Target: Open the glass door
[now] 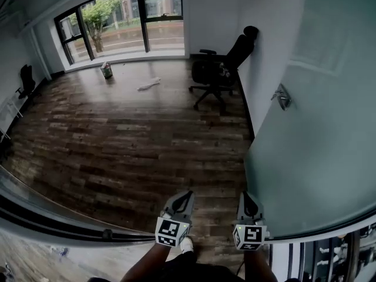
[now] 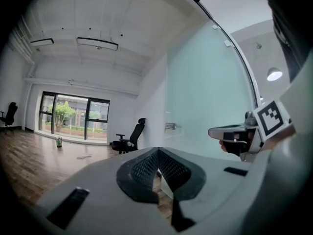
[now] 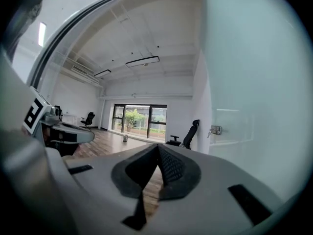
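At the right of the head view — the glass door (image 1: pixel 317 134), a frosted, pale-green pane. Stands upright next to the white wall (image 1: pixel 270 34), with a metal handle (image 1: pixel 282 97) partway up its face. Meets the wooden floor (image 1: pixel 117 140) just to the right of the grippers.

Low in that view, side by side: the left gripper (image 1: pixel 187 195) and the right gripper (image 1: pixel 245 195), marker cubes nearest the camera. Point forward into the room, about level, near a dark rail (image 1: pixel 59 216) curving across the floor.

In the left gripper view, fingers (image 2: pixel 139 173) pressed together at the tips, with only a narrow wedge of floor showing lower down. Hold nothing. Same in the right gripper view: fingers (image 3: pixel 173 170) closed tip to tip, empty. Touch neither pane nor handle — the handle well ahead of both, on the right.

Farther in, against the wall past the door, a black office chair (image 1: pixel 220 75). Beyond it, a row of tall windows (image 1: pixel 117 19) with trees outside. On the floor near the windows, a small can (image 1: pixel 107 70) and a pale scrap (image 1: pixel 148 85), apart from each other. By the far left wall, a second dark chair (image 1: pixel 26 78). Overhead in the left gripper view, long ceiling lights (image 2: pixel 97 43).
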The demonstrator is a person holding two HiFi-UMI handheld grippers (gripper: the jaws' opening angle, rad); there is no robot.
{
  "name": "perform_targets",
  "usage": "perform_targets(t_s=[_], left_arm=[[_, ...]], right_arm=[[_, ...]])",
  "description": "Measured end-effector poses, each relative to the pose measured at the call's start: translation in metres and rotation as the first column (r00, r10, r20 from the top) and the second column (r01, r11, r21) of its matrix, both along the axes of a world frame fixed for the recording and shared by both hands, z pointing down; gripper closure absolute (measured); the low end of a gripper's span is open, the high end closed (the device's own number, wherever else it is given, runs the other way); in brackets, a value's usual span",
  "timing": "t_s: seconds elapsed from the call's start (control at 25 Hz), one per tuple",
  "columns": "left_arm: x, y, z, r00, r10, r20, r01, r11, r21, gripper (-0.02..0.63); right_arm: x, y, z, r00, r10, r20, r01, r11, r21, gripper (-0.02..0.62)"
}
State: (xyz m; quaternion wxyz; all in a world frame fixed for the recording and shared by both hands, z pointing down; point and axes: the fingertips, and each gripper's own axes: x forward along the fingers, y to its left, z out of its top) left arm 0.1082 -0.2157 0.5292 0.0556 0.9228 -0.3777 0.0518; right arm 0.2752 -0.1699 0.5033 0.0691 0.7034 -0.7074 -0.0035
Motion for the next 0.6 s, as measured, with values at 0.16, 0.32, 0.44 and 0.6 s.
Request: perform_targets(t_s=[0.16,0.32,0.44,0.6], left_arm=[[0.012,0.061,0.000,1.000,-0.013,-0.002,0.013,1.000,0.001,0.609],[0.021,0.127,0.001,1.000,-0.026,-0.013,0.026,1.000,0.002,0.609],[0.025,0.173,0.000,0.999,-0.036,-0.006,0.036,0.999,0.005,0.607],[0.020,0.222,-0.001,0.999,-0.049,-0.001,0.049,0.999,0.015,0.609]], right_arm=[[0.007,0.060,0.003,1.000,-0.015,0.003,0.015,1.000,-0.009,0.579],[0.011,0.127,0.006,0.999,-0.035,-0.004,0.035,0.999,-0.014,0.578],[0.013,0.172,0.004,0.999,-0.045,-0.005,0.045,0.999,-0.010,0.578],[0.005,0.221,0.004,0.998,-0.055,-0.009,0.055,0.998,-0.010,0.578]])
